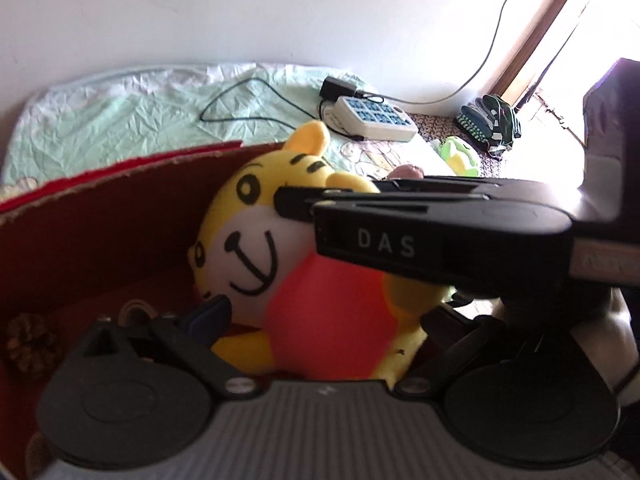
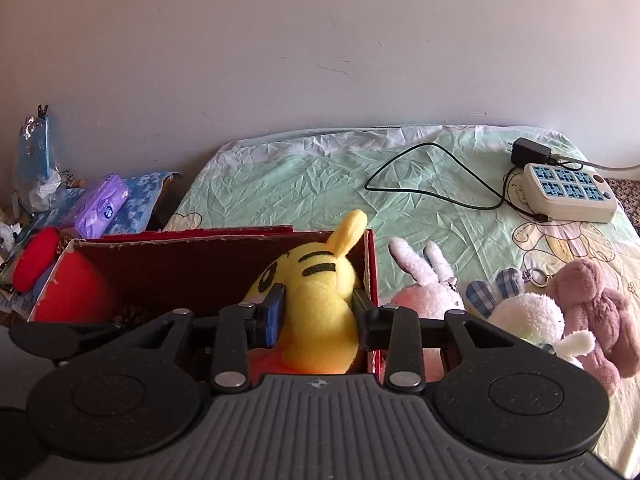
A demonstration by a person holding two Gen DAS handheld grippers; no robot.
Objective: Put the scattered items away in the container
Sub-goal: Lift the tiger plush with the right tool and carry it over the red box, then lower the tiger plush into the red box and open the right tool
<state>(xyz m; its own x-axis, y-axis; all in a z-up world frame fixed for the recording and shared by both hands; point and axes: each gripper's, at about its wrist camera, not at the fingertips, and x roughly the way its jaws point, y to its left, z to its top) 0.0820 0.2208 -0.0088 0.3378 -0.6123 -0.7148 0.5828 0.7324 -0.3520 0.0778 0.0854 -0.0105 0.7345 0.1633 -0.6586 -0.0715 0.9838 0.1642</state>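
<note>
The right gripper (image 2: 318, 318) angled down at lower centre, clamped on the tiger toy (image 2: 320, 312) inside the red box (image 2: 192, 240); the left gripper (image 1: 328, 312) gaped wide around it.

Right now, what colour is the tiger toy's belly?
Red-orange, on the tiger toy; clearest in the left wrist view.

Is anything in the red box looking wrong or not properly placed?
The tiger plush is not settled: its ear pokes above the red box wall, and the right gripper squeezes one limb. The box rim is frayed.
</note>
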